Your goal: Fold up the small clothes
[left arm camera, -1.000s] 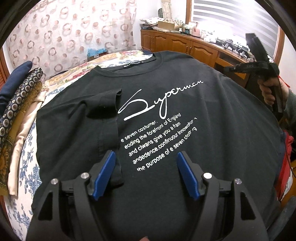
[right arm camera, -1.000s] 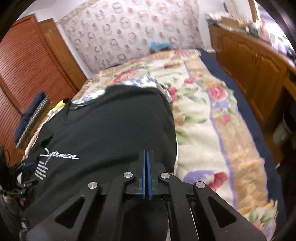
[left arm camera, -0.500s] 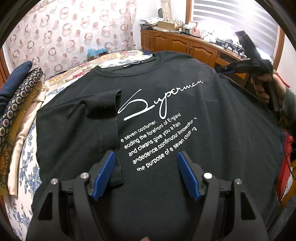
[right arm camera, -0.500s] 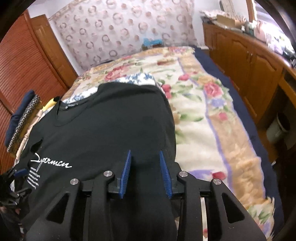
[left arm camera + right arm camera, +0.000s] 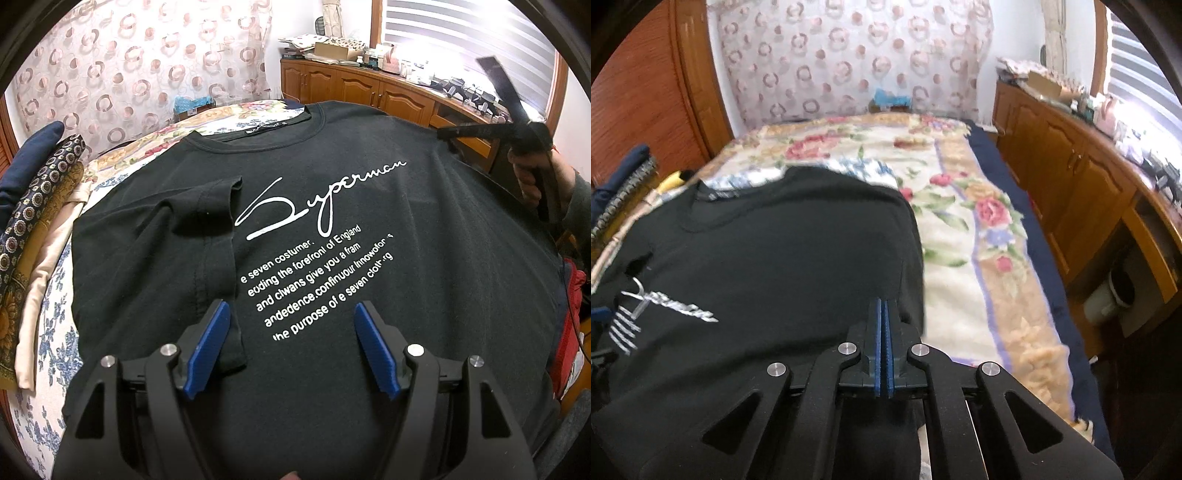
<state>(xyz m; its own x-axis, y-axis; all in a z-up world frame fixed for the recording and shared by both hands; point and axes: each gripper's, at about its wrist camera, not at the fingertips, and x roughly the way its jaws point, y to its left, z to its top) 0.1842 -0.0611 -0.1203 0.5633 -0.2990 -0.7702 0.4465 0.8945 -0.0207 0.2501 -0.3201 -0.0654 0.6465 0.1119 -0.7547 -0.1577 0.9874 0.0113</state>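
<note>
A black T-shirt (image 5: 332, 184) with white "Superman" print lies front up on the bed, its left sleeve (image 5: 210, 206) folded in over the chest. My left gripper (image 5: 291, 328) hovers open over the shirt's lower part, nothing between its blue pads (image 5: 207, 347). My right gripper (image 5: 884, 306) is shut, pads pressed together at the shirt's (image 5: 775, 258) right edge. Whether cloth is pinched between them does not show. In the left wrist view the right gripper (image 5: 441, 133) points its tip at the shirt's right shoulder, held by a hand (image 5: 528, 181).
A floral blanket (image 5: 960, 240) covers the bed to the right of the shirt. Folded clothes (image 5: 33, 229) are stacked along the left side. Wooden cabinets (image 5: 1071, 192) with clutter on top run along the right wall, and a pale bin (image 5: 1115, 295) stands beside them. Something red (image 5: 570, 332) lies at the right edge.
My right gripper opened half a second ago and has shut again; it also shifted and rolled a little along the shirt's right edge. The left gripper and the shirt have stayed put.
</note>
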